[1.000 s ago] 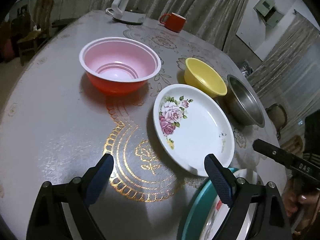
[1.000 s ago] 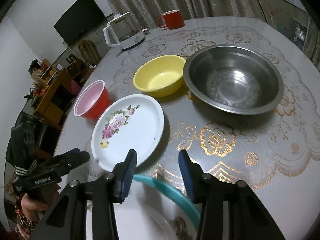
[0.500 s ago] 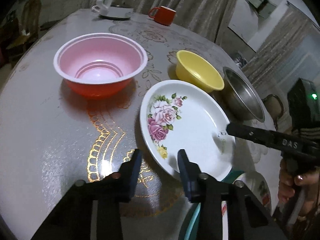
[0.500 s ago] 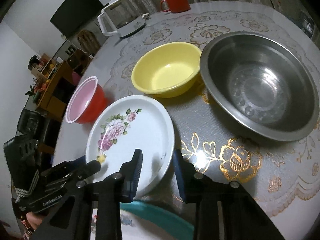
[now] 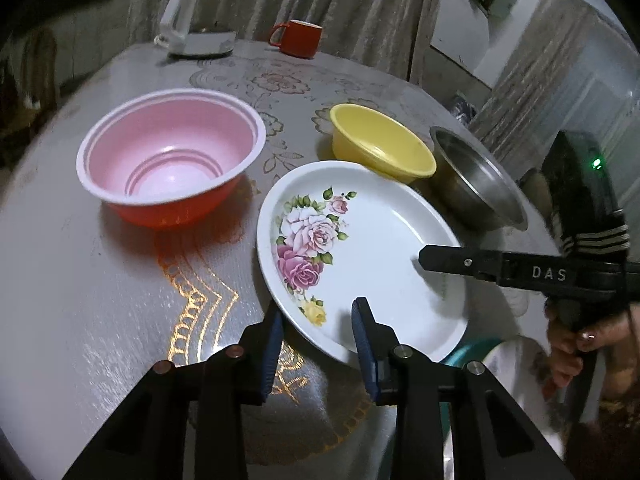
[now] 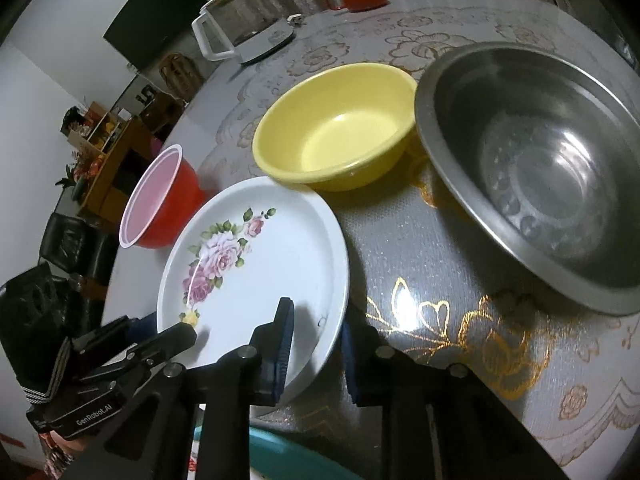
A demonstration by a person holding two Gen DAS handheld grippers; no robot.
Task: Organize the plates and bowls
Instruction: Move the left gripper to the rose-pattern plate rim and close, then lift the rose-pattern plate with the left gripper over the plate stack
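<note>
A white plate with pink roses (image 5: pixel 372 248) lies on the round table; it also shows in the right wrist view (image 6: pixel 256 272). My left gripper (image 5: pixel 318 320) straddles its near rim, one finger under the edge and one over the plate. My right gripper (image 6: pixel 316 328) straddles the opposite rim the same way. Both jaws are narrowed around the rim with a gap left. Behind the plate stand a pink and red bowl (image 5: pixel 172 156), a yellow bowl (image 5: pixel 380 148) and a steel bowl (image 5: pixel 476 180). The steel bowl (image 6: pixel 532 168) is large in the right wrist view.
A white kettle (image 5: pixel 200 16) and a red mug (image 5: pixel 298 38) stand at the far edge of the table. A teal-rimmed dish (image 6: pixel 280 456) sits under the grippers at the near edge. Chairs and a wooden shelf (image 6: pixel 108 152) stand beyond the table.
Both grippers have moved forward onto the rose plate's rim from opposite sides. The left jaws have narrowed from wide open; the right jaws have narrowed a little.
</note>
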